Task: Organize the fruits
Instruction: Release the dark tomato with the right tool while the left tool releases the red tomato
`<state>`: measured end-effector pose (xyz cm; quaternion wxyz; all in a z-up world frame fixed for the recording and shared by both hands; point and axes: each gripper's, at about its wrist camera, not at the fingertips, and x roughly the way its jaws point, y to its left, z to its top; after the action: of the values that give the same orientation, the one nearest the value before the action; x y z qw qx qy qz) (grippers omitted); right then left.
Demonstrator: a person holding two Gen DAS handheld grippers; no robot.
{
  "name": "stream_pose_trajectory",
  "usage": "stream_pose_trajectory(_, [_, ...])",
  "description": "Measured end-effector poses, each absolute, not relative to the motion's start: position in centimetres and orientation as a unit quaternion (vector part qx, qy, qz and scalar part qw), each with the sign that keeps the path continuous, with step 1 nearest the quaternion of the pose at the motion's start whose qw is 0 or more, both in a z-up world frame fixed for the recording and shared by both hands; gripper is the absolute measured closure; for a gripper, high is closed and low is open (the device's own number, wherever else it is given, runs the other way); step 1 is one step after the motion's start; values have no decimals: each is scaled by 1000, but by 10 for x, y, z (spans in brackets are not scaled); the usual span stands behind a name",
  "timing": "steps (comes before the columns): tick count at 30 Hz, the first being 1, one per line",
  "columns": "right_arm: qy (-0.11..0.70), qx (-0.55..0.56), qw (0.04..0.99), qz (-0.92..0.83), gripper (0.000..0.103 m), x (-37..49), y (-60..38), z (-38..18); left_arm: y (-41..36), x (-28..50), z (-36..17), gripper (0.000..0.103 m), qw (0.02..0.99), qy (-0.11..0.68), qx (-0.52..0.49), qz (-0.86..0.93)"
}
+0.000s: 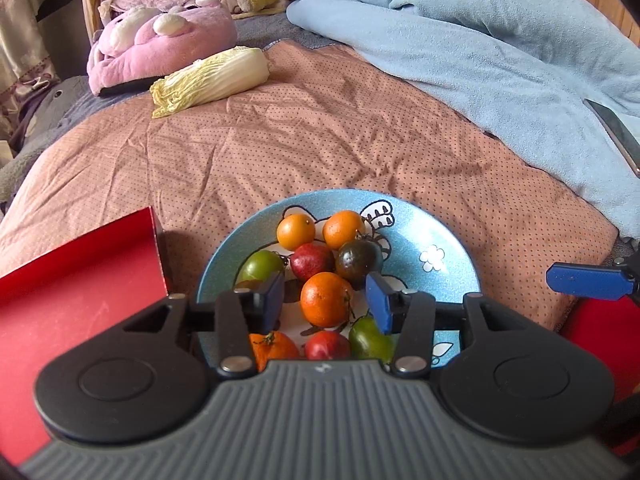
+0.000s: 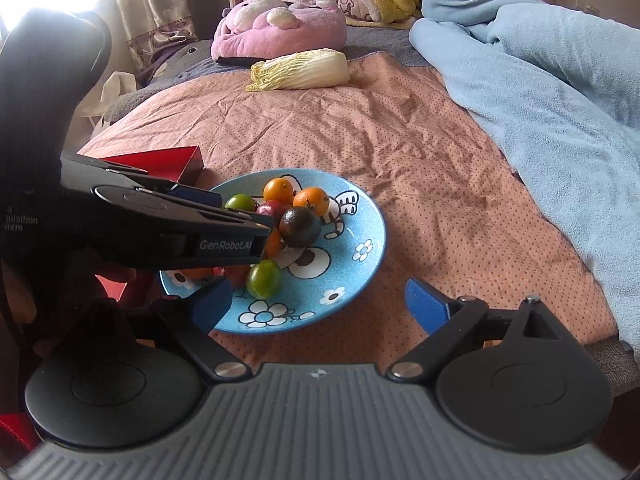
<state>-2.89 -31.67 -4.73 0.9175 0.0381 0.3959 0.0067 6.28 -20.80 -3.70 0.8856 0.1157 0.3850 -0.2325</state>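
**A:** So what's in the blue plate (image 1: 448,240)? Glossy speckled ceramic, round and shallow, with cartoon flowers painted on it, sitting on the near part of a wrinkly peach bedsheet (image 1: 320,128) with tiny dots.

**B:** From the left wrist view I count nine fruits, all small, round and smooth. Four oranges: two at the far side (image 1: 296,231), one big orange (image 1: 326,299) in the middle, one at the near edge half hidden. Two dark red ones (image 1: 312,261), two green ones (image 1: 262,266), and one blackish-green tomato (image 1: 357,259).

**A:** And the grippers?

**B:** The left gripper (image 1: 326,300) has its blue pads partway apart, either side of the big orange. There's a gap on both sides, so it isn't gripping anything. The right gripper (image 2: 320,304) is spread wide with nothing in it, over the plate's near right rim.

**A:** Anything else?

**B:** A shiny red box (image 1: 80,280) with flat walls just left of the plate, one ribbed napa cabbage (image 1: 212,80) at the far end, a fuzzy pink plush (image 1: 160,44) beyond it, and a fleecy light-blue blanket (image 1: 500,52) bunched on the right.
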Motion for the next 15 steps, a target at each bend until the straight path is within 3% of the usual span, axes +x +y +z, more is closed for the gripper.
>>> stream_pose_trajectory(6, [397,39,917,8,7,-42,-314,-41,-198,42,-29,52,885,387,122,-227])
stream_pose_trajectory(8, [397,40,917,7,7,-46,-315,-39,-191,33,-25,25,890,381,122,-221])
stream_pose_trajectory(9, [397,40,917,6,6,-48,-315,-39,-186,27,-22,21,895,371,119,-218])
stream_pose_trajectory(15, [406,48,912,-2,6,-56,-318,-40,-171,1,-8,19,907,335,138,-216])
